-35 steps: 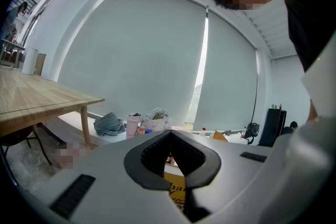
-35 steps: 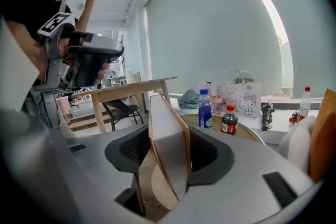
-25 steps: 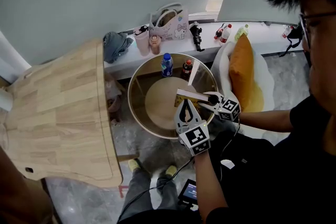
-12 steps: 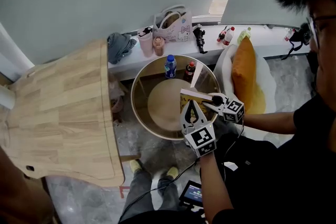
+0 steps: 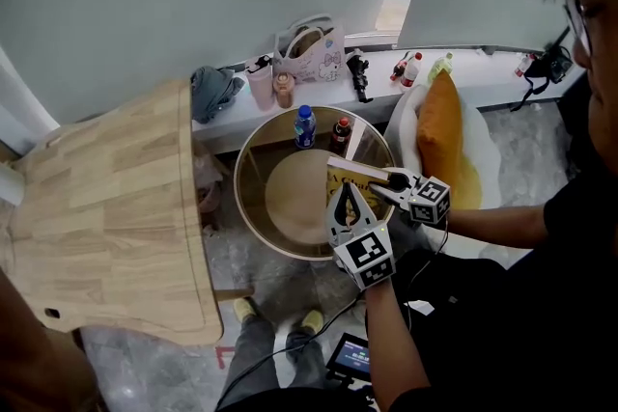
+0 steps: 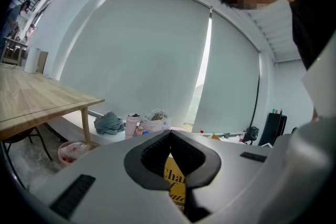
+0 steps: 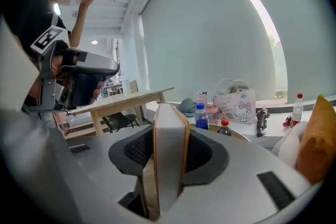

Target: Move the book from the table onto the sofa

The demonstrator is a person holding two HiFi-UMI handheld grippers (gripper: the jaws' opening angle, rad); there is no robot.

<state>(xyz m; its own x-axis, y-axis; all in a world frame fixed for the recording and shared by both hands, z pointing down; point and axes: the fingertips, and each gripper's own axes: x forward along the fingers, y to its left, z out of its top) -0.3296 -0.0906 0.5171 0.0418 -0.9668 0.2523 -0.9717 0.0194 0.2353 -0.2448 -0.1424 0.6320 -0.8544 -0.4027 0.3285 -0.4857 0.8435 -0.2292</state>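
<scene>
Above the round bench (image 5: 256,207), we have the book (image 5: 353,171) on edge in the right tool (image 5: 389,179), whose jaws have just been closing across its thickness. The left tool (image 5: 344,192) is closed and empty, by the cover. We judge the book stiff, light and smooth-covered, so it is best gripped deep.

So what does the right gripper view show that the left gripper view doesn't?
Only the right gripper view: the book's pale page edge clamped upright between the jaws, and the left gripper alongside. Only the left gripper view: the book's yellow lettered cover, a bin by the wooden table. Both: that table, the white bag and grey cloth on the ledge.
</scene>
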